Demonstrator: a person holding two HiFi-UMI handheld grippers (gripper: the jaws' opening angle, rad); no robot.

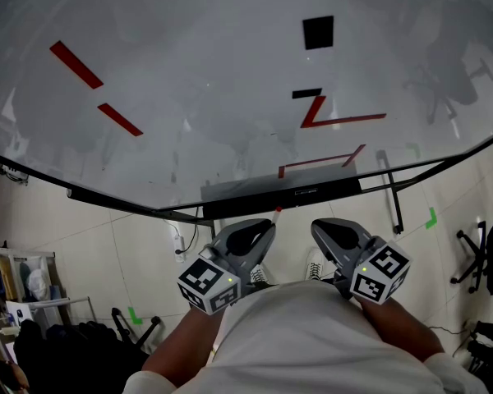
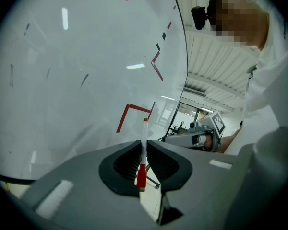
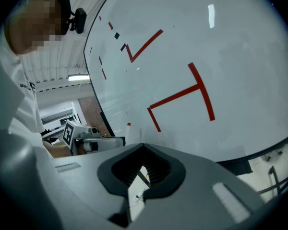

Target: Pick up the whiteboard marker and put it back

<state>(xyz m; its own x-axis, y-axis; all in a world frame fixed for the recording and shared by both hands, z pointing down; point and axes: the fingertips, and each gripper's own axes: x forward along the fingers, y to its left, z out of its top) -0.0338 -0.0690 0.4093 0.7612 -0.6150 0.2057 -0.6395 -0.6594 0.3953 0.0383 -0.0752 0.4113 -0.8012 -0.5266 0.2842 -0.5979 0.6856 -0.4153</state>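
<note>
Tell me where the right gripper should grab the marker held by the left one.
Probably take the marker by its bare white barrel, which sticks out beyond the left gripper clamping it lower. Come from the right, jaws across the thin shaft.

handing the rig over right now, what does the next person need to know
Left gripper: shut on the whiteboard marker, which sticks out past the jaws toward the whiteboard.
Right gripper: jaws together, nothing between them, held beside the left one.
Done: the marker is picked up and off any surface.
Left: put it back. The dark ledge under the board, just ahead of both grippers, looks like the likely place, though that is a guess.
</note>
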